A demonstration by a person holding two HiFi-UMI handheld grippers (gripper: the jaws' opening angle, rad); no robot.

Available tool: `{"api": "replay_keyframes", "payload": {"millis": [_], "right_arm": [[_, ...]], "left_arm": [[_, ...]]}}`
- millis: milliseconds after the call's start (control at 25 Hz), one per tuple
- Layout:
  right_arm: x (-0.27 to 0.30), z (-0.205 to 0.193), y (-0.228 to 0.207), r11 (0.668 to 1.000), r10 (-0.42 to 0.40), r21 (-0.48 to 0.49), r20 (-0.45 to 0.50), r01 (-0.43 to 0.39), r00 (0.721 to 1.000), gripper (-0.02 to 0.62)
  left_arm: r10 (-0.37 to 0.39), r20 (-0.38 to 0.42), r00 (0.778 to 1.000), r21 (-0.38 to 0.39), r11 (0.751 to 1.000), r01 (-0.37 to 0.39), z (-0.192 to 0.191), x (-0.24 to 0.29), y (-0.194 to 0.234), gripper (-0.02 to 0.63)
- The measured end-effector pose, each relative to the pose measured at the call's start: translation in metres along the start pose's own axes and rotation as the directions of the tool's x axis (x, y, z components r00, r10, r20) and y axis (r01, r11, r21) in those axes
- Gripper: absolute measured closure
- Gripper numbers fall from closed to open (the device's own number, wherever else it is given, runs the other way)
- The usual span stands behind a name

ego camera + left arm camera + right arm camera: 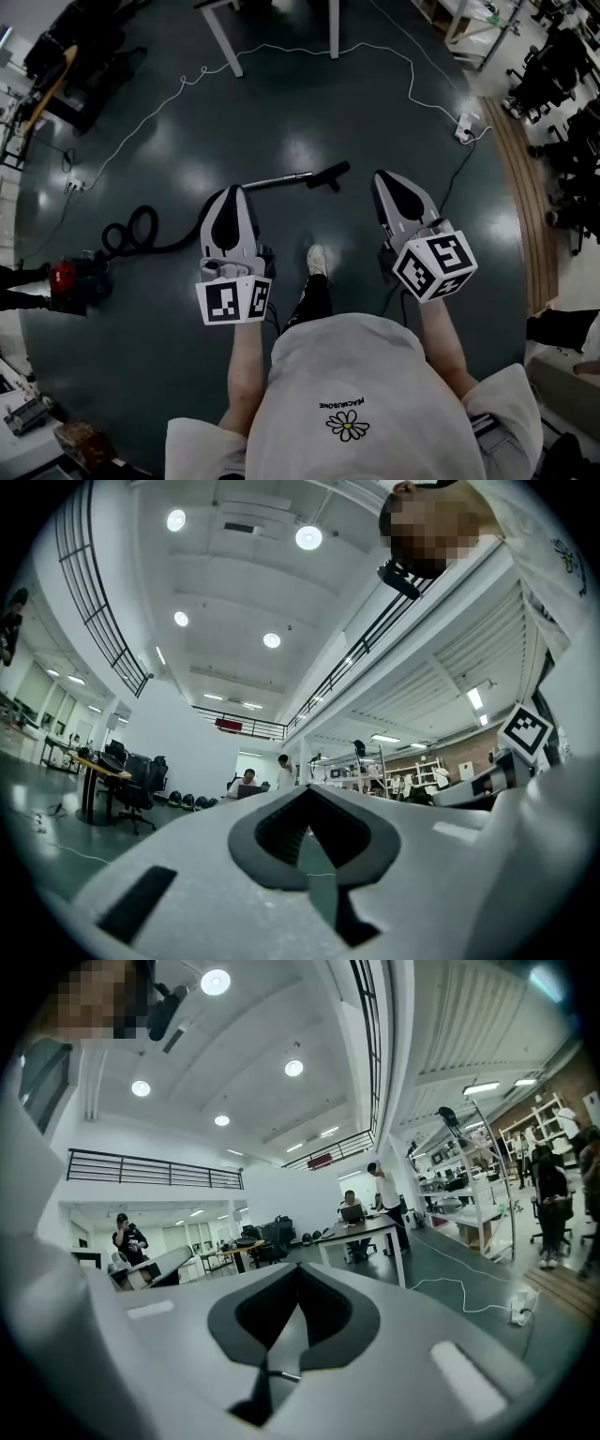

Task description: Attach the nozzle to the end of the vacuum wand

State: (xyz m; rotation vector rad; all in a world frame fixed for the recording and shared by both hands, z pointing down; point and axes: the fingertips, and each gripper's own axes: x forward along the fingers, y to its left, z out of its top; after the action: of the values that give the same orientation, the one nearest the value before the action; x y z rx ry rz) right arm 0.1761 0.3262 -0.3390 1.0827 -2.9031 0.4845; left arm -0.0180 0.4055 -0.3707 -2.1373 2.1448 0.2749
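Observation:
In the head view a silver vacuum wand lies on the dark floor ahead of me. A black nozzle rests at its right end; whether the two are joined I cannot tell. A black hose curls from the wand's left end to the red vacuum body. My left gripper hovers above the wand's left end, shut and empty. To the right of the nozzle my right gripper is also shut and empty. Both gripper views look out across the room, with the left gripper and the right gripper closed on nothing.
A white cable snakes over the floor to a power strip. White table legs stand at the far side. My shoe is between the grippers. Office chairs and a wooden floor strip line the right.

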Motion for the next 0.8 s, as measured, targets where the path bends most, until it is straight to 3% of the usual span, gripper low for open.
{"api": "replay_keyframes", "payload": {"millis": [320, 800], "right_arm": [[0.123, 0.019, -0.061, 0.994, -0.107, -0.026, -0.031, 0.107, 0.994, 0.589], [0.232, 0.025, -0.150, 0.998, -0.063, 0.002, -0.119, 0.063, 0.991, 0.589]], "left_arm": [[-0.040, -0.016, 0.999, -0.013, 0.999, 0.040, -0.034, 0.137, 0.065, 0.604], [0.055, -0.067, 0.996, -0.011, 0.998, -0.056, -0.074, 0.252, 0.104, 0.604]]}}
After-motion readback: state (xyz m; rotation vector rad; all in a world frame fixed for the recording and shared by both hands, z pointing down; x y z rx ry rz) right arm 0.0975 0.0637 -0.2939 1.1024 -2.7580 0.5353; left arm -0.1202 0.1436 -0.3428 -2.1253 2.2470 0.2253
